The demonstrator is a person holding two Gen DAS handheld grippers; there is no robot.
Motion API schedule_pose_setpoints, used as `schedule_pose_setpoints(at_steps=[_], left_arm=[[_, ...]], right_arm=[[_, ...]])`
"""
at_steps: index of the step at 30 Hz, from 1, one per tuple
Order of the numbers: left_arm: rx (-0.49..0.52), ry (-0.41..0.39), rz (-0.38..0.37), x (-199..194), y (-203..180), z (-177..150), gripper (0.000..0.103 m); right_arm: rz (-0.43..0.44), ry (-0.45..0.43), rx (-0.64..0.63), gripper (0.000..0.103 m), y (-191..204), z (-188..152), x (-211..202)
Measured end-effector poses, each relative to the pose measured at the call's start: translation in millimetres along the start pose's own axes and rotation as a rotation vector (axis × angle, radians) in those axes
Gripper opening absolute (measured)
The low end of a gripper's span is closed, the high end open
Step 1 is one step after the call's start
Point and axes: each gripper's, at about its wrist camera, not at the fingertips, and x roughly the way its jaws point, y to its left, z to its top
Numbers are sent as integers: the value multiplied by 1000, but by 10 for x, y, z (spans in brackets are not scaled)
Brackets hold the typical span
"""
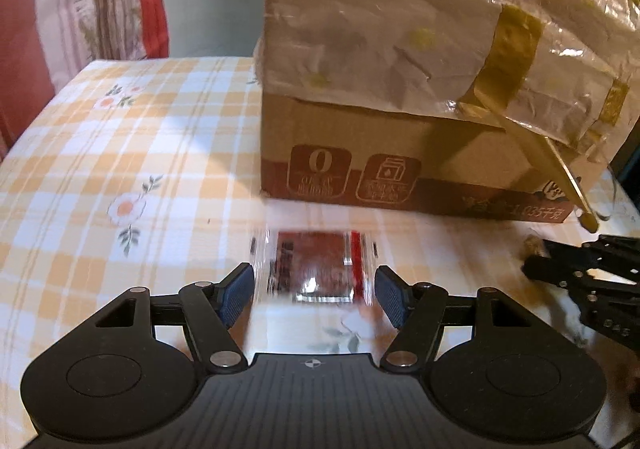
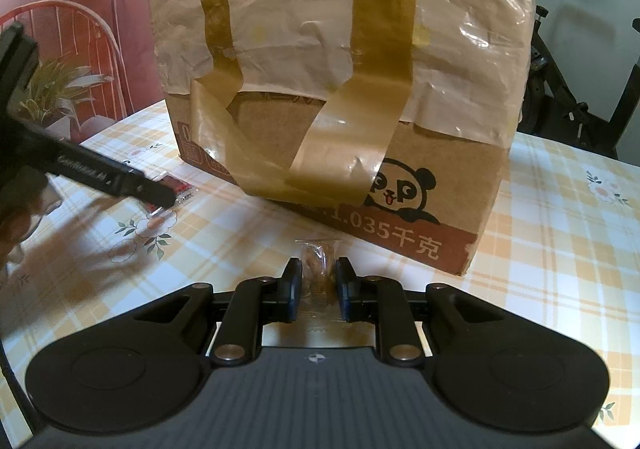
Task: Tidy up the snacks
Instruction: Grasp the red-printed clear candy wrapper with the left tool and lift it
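two grippers are working over a table [image 1: 80, 153] covered in a yellow checked cloth with flowers. the left gripper [image 1: 314, 291] is hovering with its blue pads [image 1: 236, 291] spread apart, one on either side of a red snack packet [image 1: 316, 269] in clear wrapping that is lying flat on the cloth; the view is blurred there, and the pads are not pressing on it. the right gripper [image 2: 318, 285] is pinching a small clear-wrapped brown snack [image 2: 318, 265] between its pads, just in front of a cardboard box [image 2: 440, 209]. the box is standing on the table, its upper part wrapped in crinkled paper and plastic, with strips of brown tape [image 2: 352, 129] hanging loose down its front. the red packet is lying close to the box's other printed side, and in the right wrist view the left gripper's black finger [image 2: 120, 179] is reaching over it.
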Motion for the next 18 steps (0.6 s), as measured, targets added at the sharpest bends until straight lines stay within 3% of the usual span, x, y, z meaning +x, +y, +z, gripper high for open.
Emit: schedule_pose_setpoints(at_steps=[9,13,18], left_arm=[[-45,9,-118,-51,-159,-73,68],[11,27,-198,-71,-335,-78,68],[83,-30,-167,-107,-260,69,68]], right_arm=[[-3,1,-3,20,6,6,4],[-4,2,-5,20,21,4,3],[-2,2,-2,20,19,4,7]])
